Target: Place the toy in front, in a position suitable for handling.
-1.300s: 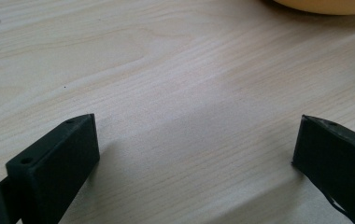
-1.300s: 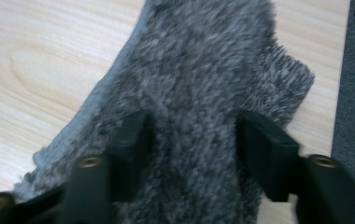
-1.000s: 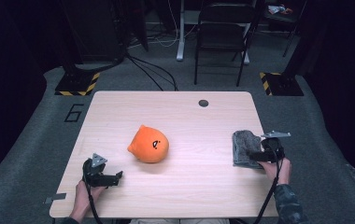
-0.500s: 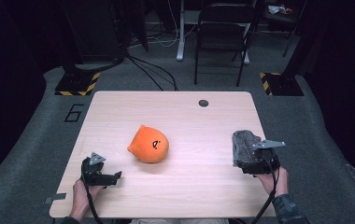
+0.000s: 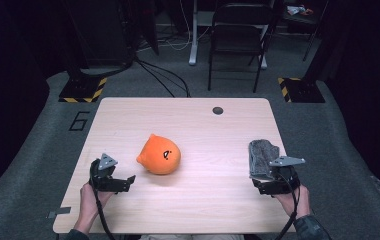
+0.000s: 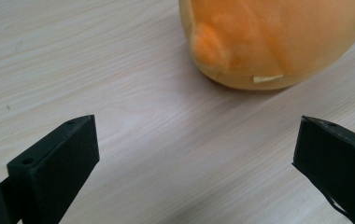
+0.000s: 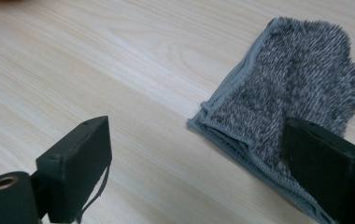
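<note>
An orange round plush toy with a small black face lies left of the table's middle; its tagged underside shows in the left gripper view. My left gripper hovers just left of it, open, nothing between the jaws. A folded grey fuzzy cloth lies flat near the right edge, also seen as the cloth ahead and to the right. My right gripper sits at the cloth's near end. Its jaws have just been opening and stand apart, one above the cloth's corner, not pressing it.
The light wooden table has a black round cable hole near its far edge. Beyond it on the grey floor stand a dark folding chair and two yellow-black striped blocks.
My right gripper has drawn back from the cloth's right side toward the table's near edge. My left gripper has risen a little beside the plush toy.
</note>
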Demonstrator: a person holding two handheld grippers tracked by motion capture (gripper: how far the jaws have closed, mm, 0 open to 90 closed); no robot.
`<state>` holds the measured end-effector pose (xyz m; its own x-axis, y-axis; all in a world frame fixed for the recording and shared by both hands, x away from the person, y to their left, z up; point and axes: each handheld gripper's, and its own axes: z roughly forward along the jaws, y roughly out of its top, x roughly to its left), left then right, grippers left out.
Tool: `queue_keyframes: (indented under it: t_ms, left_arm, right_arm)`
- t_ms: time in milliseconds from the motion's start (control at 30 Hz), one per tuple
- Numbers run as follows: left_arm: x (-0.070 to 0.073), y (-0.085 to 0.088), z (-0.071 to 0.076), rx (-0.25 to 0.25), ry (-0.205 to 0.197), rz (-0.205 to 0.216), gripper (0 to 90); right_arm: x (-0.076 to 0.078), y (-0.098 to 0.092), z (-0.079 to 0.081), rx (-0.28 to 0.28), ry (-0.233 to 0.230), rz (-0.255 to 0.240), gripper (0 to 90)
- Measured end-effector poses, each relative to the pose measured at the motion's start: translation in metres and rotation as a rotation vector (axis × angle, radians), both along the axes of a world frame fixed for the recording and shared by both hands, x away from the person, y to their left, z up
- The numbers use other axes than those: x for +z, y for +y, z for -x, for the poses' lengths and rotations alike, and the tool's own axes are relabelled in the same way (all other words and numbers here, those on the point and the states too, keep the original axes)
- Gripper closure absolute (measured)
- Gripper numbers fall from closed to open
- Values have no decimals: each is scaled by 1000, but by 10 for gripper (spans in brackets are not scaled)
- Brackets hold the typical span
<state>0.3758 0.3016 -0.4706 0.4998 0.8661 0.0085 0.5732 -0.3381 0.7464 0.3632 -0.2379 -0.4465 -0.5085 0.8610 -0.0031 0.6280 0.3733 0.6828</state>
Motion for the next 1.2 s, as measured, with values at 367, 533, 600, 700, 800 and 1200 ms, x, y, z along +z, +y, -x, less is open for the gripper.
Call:
queue_keyframes:
  t_ms: [367, 533, 600, 700, 800, 1200]
  left_arm:
    - [19, -19, -13, -42, -15, 18, 0]
    - [28, -29, -27, -54, -43, 57, 0]
    - [28, -32, -29, -58, -43, 61, 1]
    - [31, -41, -36, -88, -35, 63, 1]
    - [32, -46, -39, -97, -33, 60, 2]
    - [28, -61, -62, -110, -11, 117, 7]
  right_arm:
    - [-2, 4, -5, 15, 21, 11, 81]
    - [-3, 4, -5, 31, 34, 12, 83]
    - [-4, 3, -7, 29, 32, 5, 84]
    - [-5, 3, -7, 24, 39, 11, 84]
    - [-5, 4, -7, 27, 37, 14, 84]
    - [0, 2, -6, 21, 31, 2, 87]
